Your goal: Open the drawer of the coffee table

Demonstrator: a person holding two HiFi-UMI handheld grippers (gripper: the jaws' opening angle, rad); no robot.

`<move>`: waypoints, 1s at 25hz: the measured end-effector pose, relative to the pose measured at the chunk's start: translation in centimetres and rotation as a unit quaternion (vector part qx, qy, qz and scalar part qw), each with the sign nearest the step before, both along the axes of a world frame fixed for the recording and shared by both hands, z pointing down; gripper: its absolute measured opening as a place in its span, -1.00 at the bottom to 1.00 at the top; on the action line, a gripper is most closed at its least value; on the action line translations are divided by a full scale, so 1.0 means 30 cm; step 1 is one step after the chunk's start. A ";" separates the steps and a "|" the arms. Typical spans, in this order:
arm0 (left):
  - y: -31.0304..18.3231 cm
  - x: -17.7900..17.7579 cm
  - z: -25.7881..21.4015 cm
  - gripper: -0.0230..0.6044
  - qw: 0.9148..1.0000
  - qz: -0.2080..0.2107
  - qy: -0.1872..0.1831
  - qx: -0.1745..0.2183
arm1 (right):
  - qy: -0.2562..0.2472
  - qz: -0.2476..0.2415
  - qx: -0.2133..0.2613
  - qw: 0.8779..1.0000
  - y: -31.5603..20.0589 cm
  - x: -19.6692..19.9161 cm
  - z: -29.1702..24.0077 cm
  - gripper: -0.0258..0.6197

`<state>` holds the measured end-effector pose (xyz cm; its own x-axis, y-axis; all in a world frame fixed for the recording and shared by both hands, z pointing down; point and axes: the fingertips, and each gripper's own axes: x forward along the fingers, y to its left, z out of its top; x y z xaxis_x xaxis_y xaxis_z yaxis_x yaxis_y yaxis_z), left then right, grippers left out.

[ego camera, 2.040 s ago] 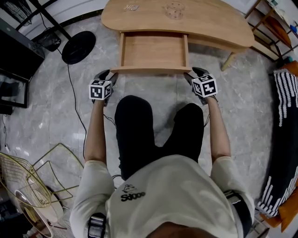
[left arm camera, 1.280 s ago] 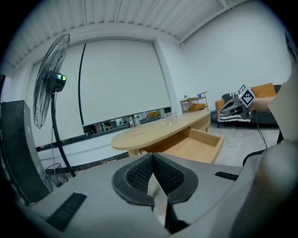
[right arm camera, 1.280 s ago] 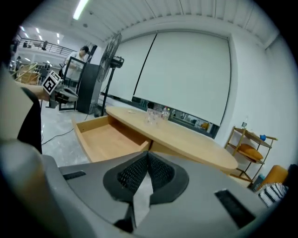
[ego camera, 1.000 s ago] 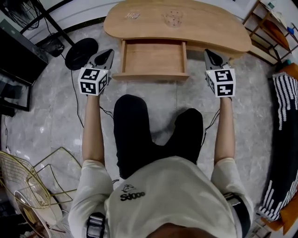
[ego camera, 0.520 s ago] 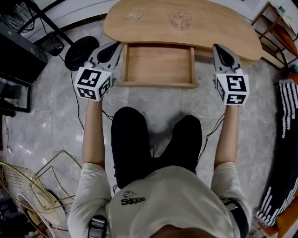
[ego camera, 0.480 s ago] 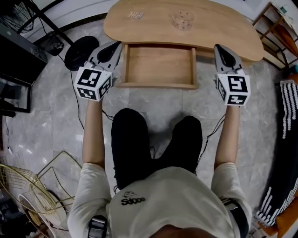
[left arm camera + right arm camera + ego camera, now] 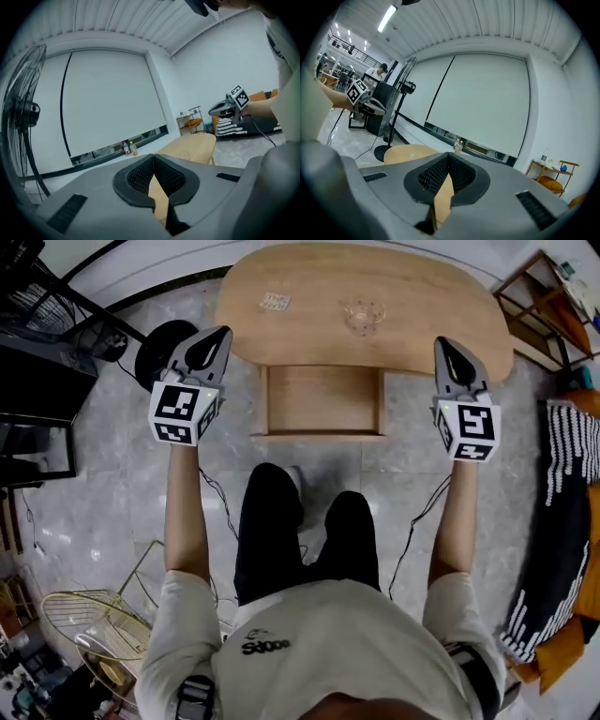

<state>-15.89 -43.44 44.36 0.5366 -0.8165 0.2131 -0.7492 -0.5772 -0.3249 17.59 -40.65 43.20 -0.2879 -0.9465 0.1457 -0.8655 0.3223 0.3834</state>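
Left gripper [image 7: 214, 345] and right gripper [image 7: 452, 357] — fingers clenched, empty — are hovering beside the coffee table [image 7: 422, 306], its drawer [image 7: 323, 399] pulled out; best keeping clear.

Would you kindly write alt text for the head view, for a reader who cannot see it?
Seen from above, the drawer of the wooden coffee table stands pulled open and empty in front of a person. The person holds the left gripper and right gripper shut, one either side of the drawer, touching nothing.
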 end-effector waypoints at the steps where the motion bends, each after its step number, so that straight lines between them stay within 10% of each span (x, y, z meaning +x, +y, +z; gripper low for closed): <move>1: -0.010 -0.001 -0.072 -0.86 1.000 0.000 -0.003 0.000 | 0.000 0.003 -0.003 1.000 -0.007 0.011 -0.072 -0.90; 25: -0.046 0.022 -1.314 -0.86 1.000 0.000 0.024 0.019 | 0.001 -0.002 -0.007 1.000 0.005 0.023 -1.318 -0.90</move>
<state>-15.24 -44.82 4.95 0.5454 -0.8237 0.1554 -0.7643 -0.5648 -0.3111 18.29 -40.50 3.67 -0.2907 -0.9434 0.1597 -0.8634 0.3305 0.3812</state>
